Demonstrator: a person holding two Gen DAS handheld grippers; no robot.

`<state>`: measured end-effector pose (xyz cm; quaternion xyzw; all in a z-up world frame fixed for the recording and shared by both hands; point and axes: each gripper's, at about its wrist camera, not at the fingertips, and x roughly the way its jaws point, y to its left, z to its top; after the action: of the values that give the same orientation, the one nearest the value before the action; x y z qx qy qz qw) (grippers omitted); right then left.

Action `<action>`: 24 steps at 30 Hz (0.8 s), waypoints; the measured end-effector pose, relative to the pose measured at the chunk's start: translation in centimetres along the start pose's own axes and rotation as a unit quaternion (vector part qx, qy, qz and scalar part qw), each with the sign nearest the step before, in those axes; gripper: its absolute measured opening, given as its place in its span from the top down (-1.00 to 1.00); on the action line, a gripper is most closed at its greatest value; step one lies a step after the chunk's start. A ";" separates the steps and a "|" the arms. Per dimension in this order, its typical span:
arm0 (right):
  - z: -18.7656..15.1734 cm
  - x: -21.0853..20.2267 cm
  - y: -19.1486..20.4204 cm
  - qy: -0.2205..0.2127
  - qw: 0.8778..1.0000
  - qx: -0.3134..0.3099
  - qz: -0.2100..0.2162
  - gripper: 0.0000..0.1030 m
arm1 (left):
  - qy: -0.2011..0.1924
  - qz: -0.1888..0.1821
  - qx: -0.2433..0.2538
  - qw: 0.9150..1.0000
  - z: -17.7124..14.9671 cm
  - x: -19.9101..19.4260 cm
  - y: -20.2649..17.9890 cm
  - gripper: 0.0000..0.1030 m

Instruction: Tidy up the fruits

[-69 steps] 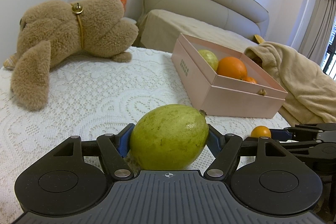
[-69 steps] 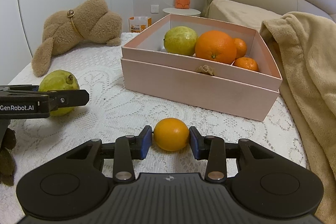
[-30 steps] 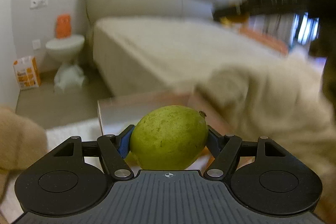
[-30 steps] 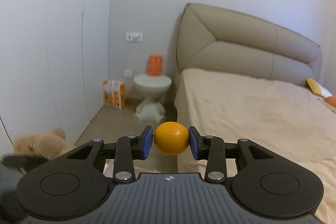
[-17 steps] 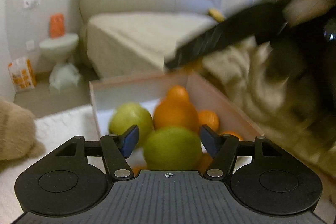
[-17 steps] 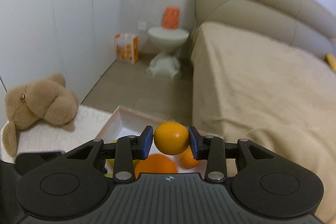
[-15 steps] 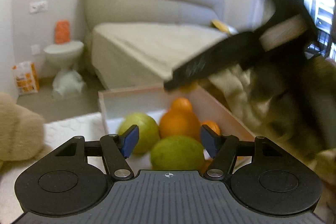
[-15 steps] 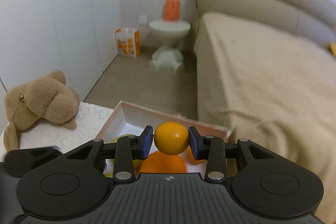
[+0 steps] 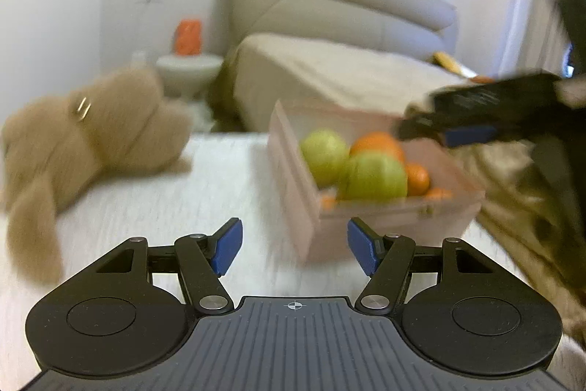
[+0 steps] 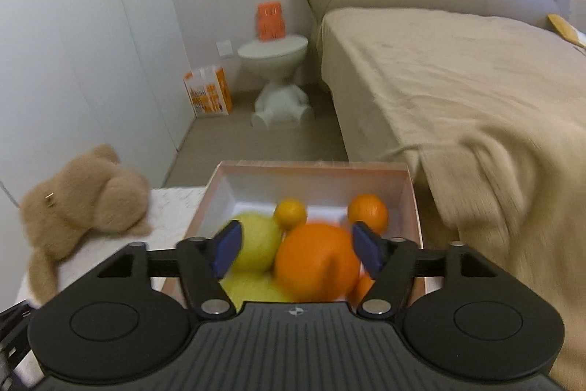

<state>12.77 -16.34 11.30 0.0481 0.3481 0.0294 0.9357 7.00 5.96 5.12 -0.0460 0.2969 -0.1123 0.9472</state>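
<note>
From my left wrist camera, my left gripper point(image 9: 295, 246) stands released over bare white lace tabletop point(image 9: 190, 204), jaws wide with nothing between them; the blue pads point(image 9: 227, 244) frame only cloth and the near corner of the pink box point(image 9: 370, 226). That box sits at about one o'clock from me, its near wall close ahead of the right pad. Inside it I see two green fruits point(image 9: 377, 176), a big orange point(image 9: 377, 141) behind them and small oranges point(image 9: 417, 178) along the right side. At ten o'clock the plush bear point(image 9: 91, 141) lies on the cloth, and between it and the box runs an open lane of table back to the far edge at twelve. At two o'clock my right gripper point(image 9: 472, 134) hangs over the box's far right corner, and a beige blanket point(image 9: 520, 193) crowds the box's right wall. From the right wrist camera, the right gripper's jaws are opening directly above the box point(image 10: 410, 185), nothing pinched between the pads; a small orange point(image 10: 291, 213) lies loose at twelve o'clock beyond them, another orange point(image 10: 368, 213) at one o'clock, the large orange point(image 10: 315, 262) and a green fruit point(image 10: 256, 244) below. The box's far rim lies close to the table's far edge, with floor beyond. The frames are blurred; an orange-and-white bag point(image 10: 208, 92) on the floor carries print I cannot read.
</note>
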 end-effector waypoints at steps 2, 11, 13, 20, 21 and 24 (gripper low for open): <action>-3.2 -2.4 0.6 -0.011 1.000 -0.001 -0.007 -0.44 | 0.013 0.013 -0.008 1.000 -1.7 -0.8 -0.7 -0.34; -16.6 -4.4 0.7 0.050 0.999 -0.004 -0.021 -0.56 | 0.020 0.077 0.013 0.997 -8.5 -3.5 -4.1 -0.33; -17.8 -5.0 1.1 0.023 0.999 -0.024 -0.029 -0.60 | 0.025 0.085 0.007 0.996 -8.3 -3.0 -4.1 -0.33; -19.1 -5.0 1.4 0.013 0.998 -0.035 -0.054 -0.88 | 0.026 0.101 0.015 0.994 -8.7 -2.8 -4.6 -0.35; -19.1 -5.2 1.0 0.014 0.998 -0.027 -0.052 -0.88 | 0.026 0.101 0.015 0.994 -8.6 -2.8 -4.6 -0.35; -19.3 -5.3 1.1 0.016 0.998 -0.034 -0.051 -0.93 | 0.027 0.106 0.021 0.994 -8.6 -2.7 -4.9 -0.33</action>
<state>-3.86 -14.36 0.33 -0.0019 0.3639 -0.0061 0.9314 -0.98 1.67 0.26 0.0087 0.3232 -0.0184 0.9461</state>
